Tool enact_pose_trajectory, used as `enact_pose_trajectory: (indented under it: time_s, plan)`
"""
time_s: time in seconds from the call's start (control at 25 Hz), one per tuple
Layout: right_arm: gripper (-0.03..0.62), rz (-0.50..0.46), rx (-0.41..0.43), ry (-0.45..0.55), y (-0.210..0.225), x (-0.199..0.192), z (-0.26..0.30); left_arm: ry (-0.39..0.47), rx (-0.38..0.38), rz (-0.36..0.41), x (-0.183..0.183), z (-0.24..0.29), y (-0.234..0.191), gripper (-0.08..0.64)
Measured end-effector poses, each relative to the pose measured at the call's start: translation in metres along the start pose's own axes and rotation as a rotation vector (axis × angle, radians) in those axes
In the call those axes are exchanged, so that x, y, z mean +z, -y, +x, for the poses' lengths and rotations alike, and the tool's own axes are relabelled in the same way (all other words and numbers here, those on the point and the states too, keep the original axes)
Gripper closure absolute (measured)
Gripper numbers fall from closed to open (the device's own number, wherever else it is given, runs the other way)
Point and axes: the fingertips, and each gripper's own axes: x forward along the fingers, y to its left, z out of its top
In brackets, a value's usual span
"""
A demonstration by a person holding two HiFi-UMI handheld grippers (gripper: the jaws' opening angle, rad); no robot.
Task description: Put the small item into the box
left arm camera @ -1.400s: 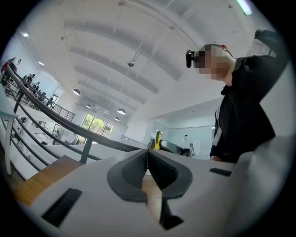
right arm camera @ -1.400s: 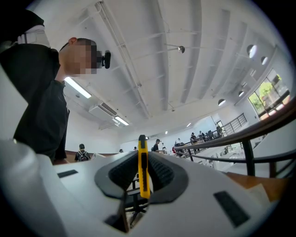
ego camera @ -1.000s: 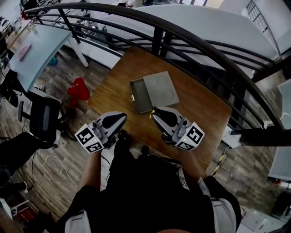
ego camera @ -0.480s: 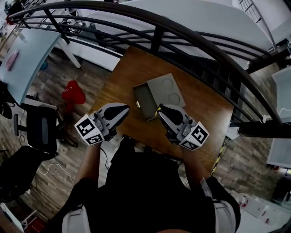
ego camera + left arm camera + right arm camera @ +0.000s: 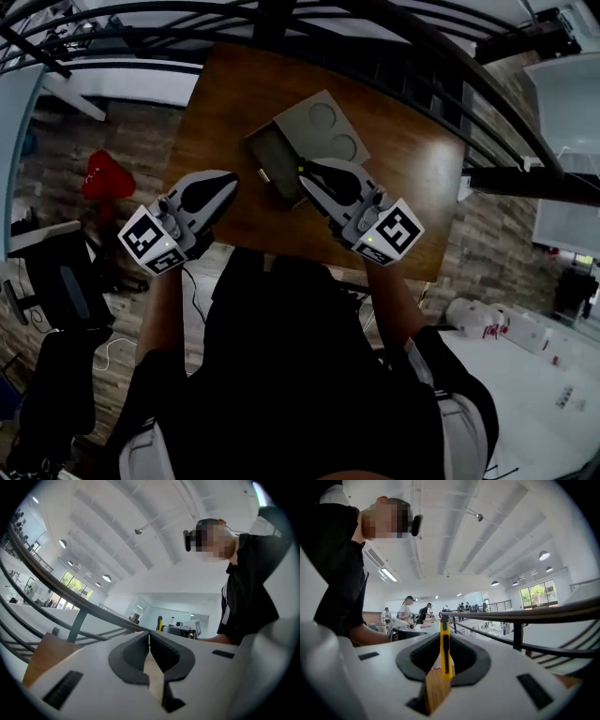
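- The wooden table [image 5: 412, 178] spreads out below me.
- A grey box [image 5: 328, 131] lies on it, with what looks like its drawer [image 5: 272, 161] pulled open.
- My right gripper [image 5: 307, 173] pinches a yellow utility knife [image 5: 446, 653] at the drawer's near edge.
- My left gripper [image 5: 223, 183] is closed on nothing, near the box.
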Motion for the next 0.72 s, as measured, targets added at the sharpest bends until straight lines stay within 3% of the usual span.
enact_pose_trajectory:
  time_s: [0.16,0.32,0.52,0.72]
  plan:
    - [0.52,-0.054,-0.055,-0.112,0.007,-0.027,0.011,-0.026,-0.042,-0.059,-0.03,0.004,-0.012,0.541]
    - [0.52,-0.166,-0.101,-0.306,0.017,-0.071,0.023,-0.031,-0.065,-0.111,-0.051,0.007,-0.02,0.541]
    - [0.52,-0.111,-0.128,-0.368,0.033,-0.107,0.041,-0.058,-0.054,-0.096,-0.072,0.006,-0.032,0.541]
    - [0.52,-0.048,-0.157,-0.428,0.048,-0.138,0.048,-0.019,-0.04,-0.162,-0.078,0.001,-0.04,0.541]
